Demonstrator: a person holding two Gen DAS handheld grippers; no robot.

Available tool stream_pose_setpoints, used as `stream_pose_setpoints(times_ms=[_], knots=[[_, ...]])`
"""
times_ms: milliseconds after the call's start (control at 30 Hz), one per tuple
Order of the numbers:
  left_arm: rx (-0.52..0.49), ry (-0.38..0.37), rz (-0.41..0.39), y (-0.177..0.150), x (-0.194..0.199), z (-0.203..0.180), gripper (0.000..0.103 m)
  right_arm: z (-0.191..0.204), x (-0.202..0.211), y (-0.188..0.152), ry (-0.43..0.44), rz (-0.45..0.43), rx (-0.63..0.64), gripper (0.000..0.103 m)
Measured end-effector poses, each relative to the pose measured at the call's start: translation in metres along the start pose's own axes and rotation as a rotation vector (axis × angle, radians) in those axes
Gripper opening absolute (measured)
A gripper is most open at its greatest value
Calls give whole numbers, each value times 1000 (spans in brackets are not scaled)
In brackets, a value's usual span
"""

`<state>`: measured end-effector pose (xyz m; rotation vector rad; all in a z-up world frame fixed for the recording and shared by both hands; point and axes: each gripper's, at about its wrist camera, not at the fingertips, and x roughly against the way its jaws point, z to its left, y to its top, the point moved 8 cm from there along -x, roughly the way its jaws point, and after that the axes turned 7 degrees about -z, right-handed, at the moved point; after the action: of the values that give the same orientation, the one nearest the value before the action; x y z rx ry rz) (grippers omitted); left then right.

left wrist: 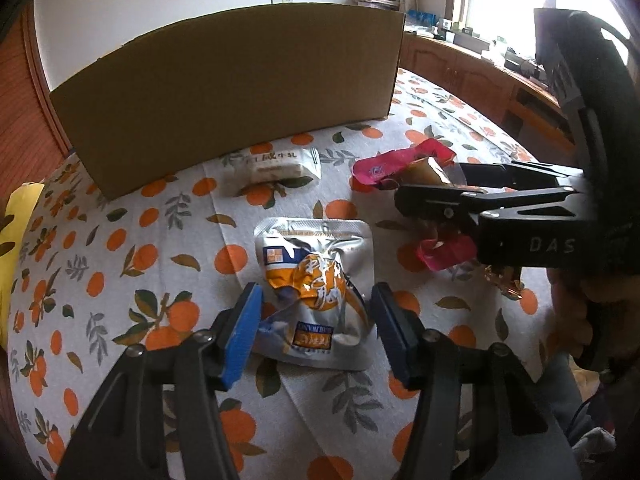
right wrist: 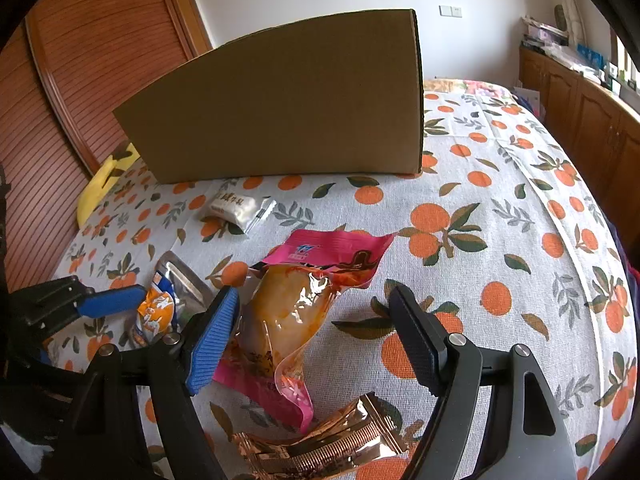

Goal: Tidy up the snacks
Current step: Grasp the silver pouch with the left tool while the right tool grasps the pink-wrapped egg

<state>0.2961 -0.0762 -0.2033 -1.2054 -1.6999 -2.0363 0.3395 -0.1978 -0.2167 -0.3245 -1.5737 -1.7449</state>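
the left claw (left wrist: 316, 328) hangs open over a silver and orange pouch (left wrist: 316, 292) that lies flat on the surface (left wrist: 440, 140), which is covered in a cloth printed with oranges. its blue pads stand on either side of the pouch's near half without pressing it, with a gap showing on each side. the pouch bulges in the middle and its sealed flat edge points toward the cardboard box (left wrist: 228, 92).

the right claw (right wrist: 316, 328) is open too, its fingers wide around a pink and clear packet (right wrist: 296, 304) with something amber inside. the blue pad (right wrist: 212, 340) on the packet's left looks to be just at the wrapper, though i cannot tell if it really touches; the black finger on the other side stands well clear. a crinkled copper packet (right wrist: 320, 444) lies just below, near the camera.

a small white packet (right wrist: 236, 206) sits between the pink packet and the box, close to the box's front wall. the box stands upright at the far side of the surface, its inside hidden from both views. a yellow thing (right wrist: 100, 184) shows at the box's left end.
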Motion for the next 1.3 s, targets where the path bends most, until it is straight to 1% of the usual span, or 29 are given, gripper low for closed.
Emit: stream_pose_setpoints(times_ms=[100,167,233,433,667,700,767,933,1000,1033,1067,1233,1300], knots=[[-13,12,-7,1,-3,-1,61,0,0,0,0,0,0,79],[-8,13,-10,1,-5,-1,65,0,0,0,0,0,-1,79],[-8,14,-15,3,-7,-1,67,0,0,0,0,0,-1,79],[-8,19,-49,3,-8,-1,70,0,0,0,0,0,1,79],[2,28,-44,2,-8,-1,71,0,0,-1,-1,0,1,79],[4,34,-43,2,-7,-1,72,0,0,-1,0,0,1,79],[19,42,-36,1,-8,3,79,0,0,0,0,0,1,79],[-5,18,-24,0,-7,2,79,1,0,0,-1,0,2,79],[-2,16,-21,0,-6,2,77,0,0,0,-1,0,1,79],[4,15,-22,-1,-4,1,73,1,0,0,-1,0,1,79],[3,18,-27,-1,-2,0,64,1,0,-1,-1,0,1,79],[28,37,-62,0,9,4,37,1,0,-1,-1,-1,2,79],[43,21,-58,-1,11,5,37,1,0,0,0,-1,0,79]])
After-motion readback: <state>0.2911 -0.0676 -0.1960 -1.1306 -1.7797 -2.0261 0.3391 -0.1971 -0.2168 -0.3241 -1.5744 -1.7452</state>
